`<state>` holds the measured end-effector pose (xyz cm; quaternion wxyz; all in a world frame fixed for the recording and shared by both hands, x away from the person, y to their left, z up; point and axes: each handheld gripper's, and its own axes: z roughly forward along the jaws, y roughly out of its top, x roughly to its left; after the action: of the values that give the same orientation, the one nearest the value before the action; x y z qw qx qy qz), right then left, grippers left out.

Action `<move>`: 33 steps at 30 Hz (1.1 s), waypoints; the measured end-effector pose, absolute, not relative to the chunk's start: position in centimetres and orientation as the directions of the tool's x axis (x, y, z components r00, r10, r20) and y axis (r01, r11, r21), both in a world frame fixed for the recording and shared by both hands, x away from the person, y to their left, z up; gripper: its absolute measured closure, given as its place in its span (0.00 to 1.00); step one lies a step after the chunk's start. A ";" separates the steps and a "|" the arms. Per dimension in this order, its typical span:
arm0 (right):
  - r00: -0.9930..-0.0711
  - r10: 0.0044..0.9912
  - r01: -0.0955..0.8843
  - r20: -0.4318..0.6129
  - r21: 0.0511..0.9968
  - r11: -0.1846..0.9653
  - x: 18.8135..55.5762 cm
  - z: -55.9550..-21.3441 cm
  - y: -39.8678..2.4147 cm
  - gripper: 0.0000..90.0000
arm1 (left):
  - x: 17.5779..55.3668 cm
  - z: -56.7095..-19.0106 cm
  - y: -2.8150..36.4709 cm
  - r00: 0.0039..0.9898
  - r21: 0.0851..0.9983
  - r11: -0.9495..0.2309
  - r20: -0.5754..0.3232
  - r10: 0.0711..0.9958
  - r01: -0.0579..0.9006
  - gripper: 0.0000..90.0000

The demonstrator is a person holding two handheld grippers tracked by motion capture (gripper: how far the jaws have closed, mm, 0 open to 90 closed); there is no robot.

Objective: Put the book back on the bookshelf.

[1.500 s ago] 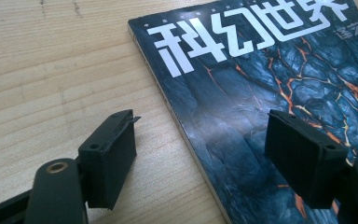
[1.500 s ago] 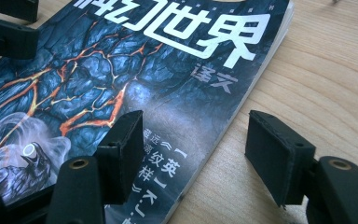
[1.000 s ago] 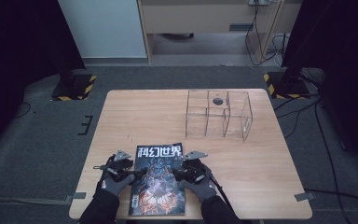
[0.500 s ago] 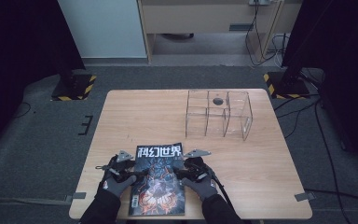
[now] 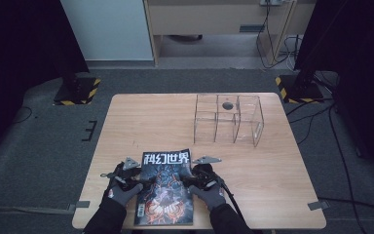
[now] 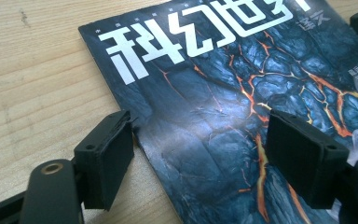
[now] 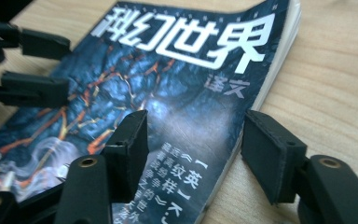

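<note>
Pre-grasp step: magazine [image 5: 166,187] flat at desk [image 5: 151,122] near edge, left tongs [image 6: 200,158] and right tongs [image 7: 193,149] wide, straddling its side edges, unpinched; next probably closing and lifting.

The black tongs [image 6: 200,154] stand wide open, with two flat square pads [image 6: 106,158] at the bottom of the left gripper view. Between them lies a dark blue magazine with glowing orange cracks and big white letters on its cover [image 6: 214,93]. Its left edge runs just beside the left pad, and the right pad hangs over the cover. The magazine rests flat on the light wooden desk [image 6: 32,84], which spreads out to the left of the tongs.
</note>
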<state>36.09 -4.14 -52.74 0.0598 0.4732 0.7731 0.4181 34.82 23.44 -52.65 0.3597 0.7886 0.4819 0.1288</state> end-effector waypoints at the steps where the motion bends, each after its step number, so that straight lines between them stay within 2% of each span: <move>1: -0.545 0.782 0.682 0.303 0.703 0.203 36.1 -52.7 -4.1 0.47 | 34.8 -52.6 23.4 0.502 0.691 -0.277 -0.143 0.853 0.667 0.25; 5: -0.554 0.754 0.680 0.353 0.714 0.165 36.1 -51.8 -4.5 0.49 | 34.8 -52.7 23.4 0.502 0.692 -0.278 -0.142 0.853 0.667 0.25; 20: -0.564 0.786 0.659 0.252 0.711 0.245 35.9 -53.0 -3.9 0.45 | 34.8 -52.7 23.4 0.505 0.692 -0.283 -0.137 0.852 0.664 0.24; 26: -0.528 0.776 0.703 0.346 0.691 0.170 36.0 -53.0 -4.4 0.48 | 34.8 -52.7 23.4 0.500 0.696 -0.274 -0.140 0.855 0.664 0.22; 33: -0.539 0.744 0.692 0.395 0.711 0.124 36.0 -52.7 -4.6 0.48 | 34.8 -52.8 23.5 0.495 0.696 -0.273 -0.135 0.858 0.664 0.21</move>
<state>36.01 -4.65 -52.67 0.0286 0.4794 0.7491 0.4564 34.82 23.53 -52.76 0.3595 0.7864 0.4838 0.1353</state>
